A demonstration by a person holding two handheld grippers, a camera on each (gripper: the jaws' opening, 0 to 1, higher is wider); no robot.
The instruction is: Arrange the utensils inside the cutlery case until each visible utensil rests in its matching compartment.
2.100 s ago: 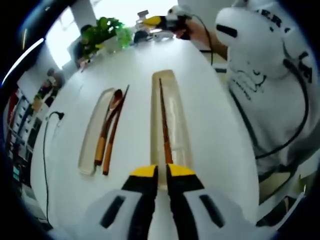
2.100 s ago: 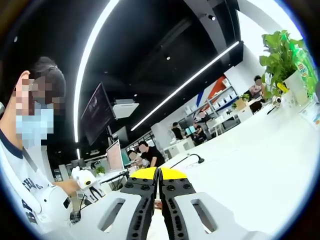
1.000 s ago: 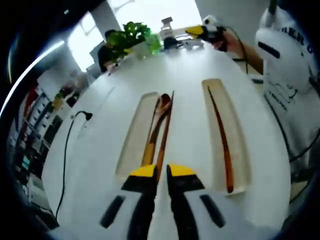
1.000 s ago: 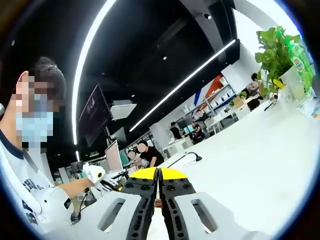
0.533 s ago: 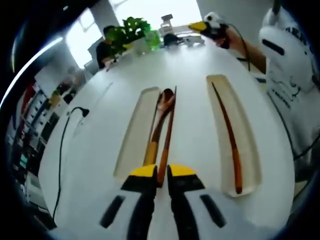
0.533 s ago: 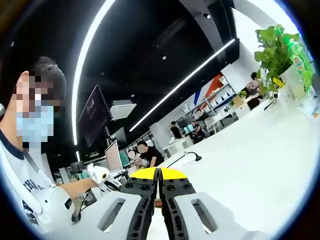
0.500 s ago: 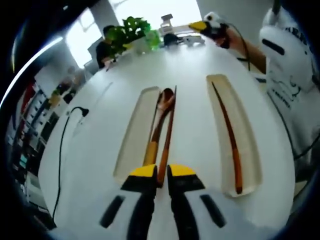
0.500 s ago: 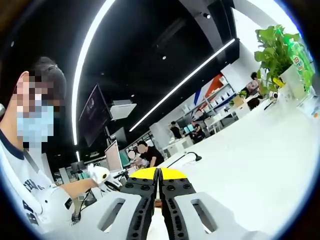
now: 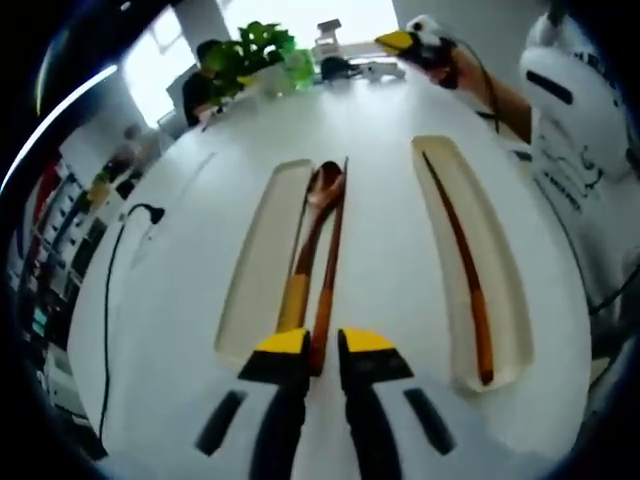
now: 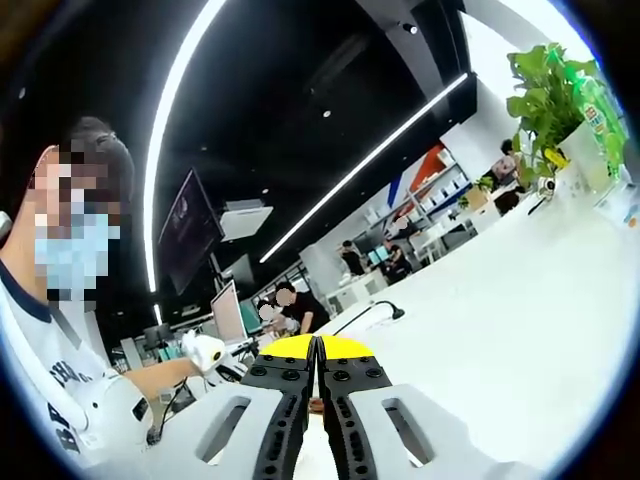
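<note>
Two translucent case halves lie side by side on the white table. The left tray (image 9: 250,275) holds a wooden spoon (image 9: 308,235), and a brown chopstick (image 9: 330,262) lies along that tray's right edge. A second chopstick (image 9: 458,240) rests inside the right tray (image 9: 500,290). My left gripper (image 9: 322,345) is low over the table, its yellow-tipped jaws slightly apart, with the near end of the loose chopstick in the gap. My right gripper (image 10: 317,346) is shut with nothing in it and tilted up toward the ceiling. It also appears far off, held in a hand (image 9: 405,42).
A potted plant (image 9: 255,50) and small items stand at the table's far edge. A black cable with a plug (image 9: 140,213) runs along the left side. A person in a white sweatshirt (image 9: 590,150) stands at the right. Other people sit at desks in the background.
The left gripper's view has swung from the right tray to the left tray and closed in on the loose chopstick. Its jaws have spread a little. The right gripper stays still.
</note>
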